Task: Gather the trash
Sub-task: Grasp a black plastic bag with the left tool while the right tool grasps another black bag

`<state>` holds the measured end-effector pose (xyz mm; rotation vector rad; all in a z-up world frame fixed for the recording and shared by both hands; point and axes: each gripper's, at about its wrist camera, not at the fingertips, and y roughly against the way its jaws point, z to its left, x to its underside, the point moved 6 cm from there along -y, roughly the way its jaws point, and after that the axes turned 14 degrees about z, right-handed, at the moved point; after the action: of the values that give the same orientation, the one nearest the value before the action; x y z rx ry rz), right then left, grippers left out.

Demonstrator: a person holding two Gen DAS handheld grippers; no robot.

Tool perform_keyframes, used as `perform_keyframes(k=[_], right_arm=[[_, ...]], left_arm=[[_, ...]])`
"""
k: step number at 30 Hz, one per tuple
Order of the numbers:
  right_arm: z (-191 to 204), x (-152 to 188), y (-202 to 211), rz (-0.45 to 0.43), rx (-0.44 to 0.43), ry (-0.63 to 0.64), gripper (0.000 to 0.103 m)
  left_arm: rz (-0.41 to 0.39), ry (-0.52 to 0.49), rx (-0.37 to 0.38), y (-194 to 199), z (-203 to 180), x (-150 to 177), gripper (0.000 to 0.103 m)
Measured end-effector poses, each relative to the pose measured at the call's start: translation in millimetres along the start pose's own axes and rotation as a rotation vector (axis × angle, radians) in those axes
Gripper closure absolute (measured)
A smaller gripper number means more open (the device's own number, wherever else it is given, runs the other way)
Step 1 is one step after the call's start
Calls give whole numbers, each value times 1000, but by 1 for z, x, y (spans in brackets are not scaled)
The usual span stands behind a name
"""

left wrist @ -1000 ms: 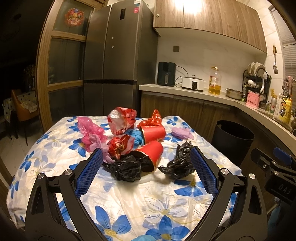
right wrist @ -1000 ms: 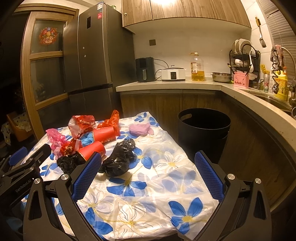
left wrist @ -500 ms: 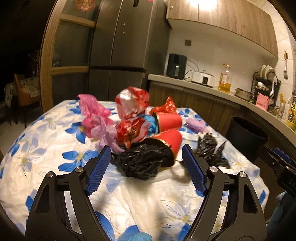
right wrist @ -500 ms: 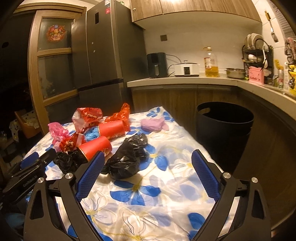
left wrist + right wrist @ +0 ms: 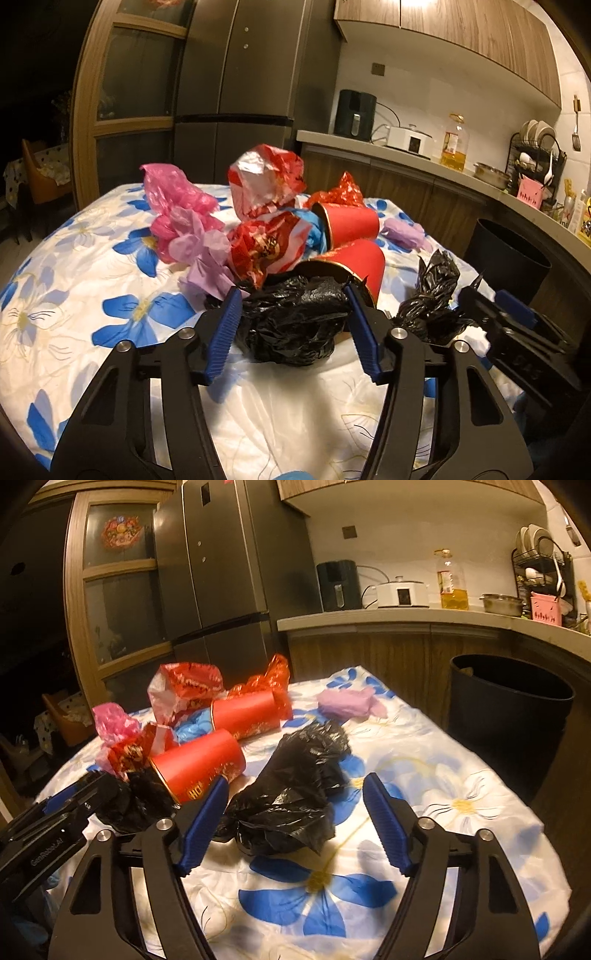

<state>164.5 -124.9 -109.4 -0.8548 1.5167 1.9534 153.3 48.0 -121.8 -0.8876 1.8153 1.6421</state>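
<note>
Nearest, both grippers straddle black bags on the flowered tablecloth (image 5: pixel 461 805).
Left gripper (image 5: pixel 291 325) brackets one crumpled black bag (image 5: pixel 295 325), perhaps touching; right gripper (image 5: pixel 291 816), spread wide, flanks another black bag (image 5: pixel 291 797); behind, red cups (image 5: pixel 199 764); farthest, dark bin (image 5: pixel 509 716).

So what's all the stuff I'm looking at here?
Crumpled black plastic bags: two, on the floral tablecloth, one in front of each claw.
Red paper cups: two, lying on their sides.
Red printed wrappers: several, mid-table.
Pink plastic bags: bunched on the left.
Lilac wad: one, far edge.
Black bin: beside the table.
Left claw: open around one black bag.
Right claw: open.
</note>
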Motion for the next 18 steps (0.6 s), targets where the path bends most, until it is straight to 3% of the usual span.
perform_keyframes(k=[2,4,7,10,14,18], right_arm=[[1,1,-7,13,-5,2,38],[2,3,-13,31,-20,0,45],[2,6,-20,50,-31,4,60],[3,8,-21,59,-45,8,72],[6,10,-16,47,-39,38,90],[6,11,-6,28,-36,49,94]], left_arm=[[12,-9,2,-6,0,0,54],[27,-17,4,-11,0,1,65],[46,-21,12,-17,0,4,83],[50,-23,18,-16,2,6,93],[46,-22,15,-11,2,9,98],[32,-23,7,0,1,10,99]])
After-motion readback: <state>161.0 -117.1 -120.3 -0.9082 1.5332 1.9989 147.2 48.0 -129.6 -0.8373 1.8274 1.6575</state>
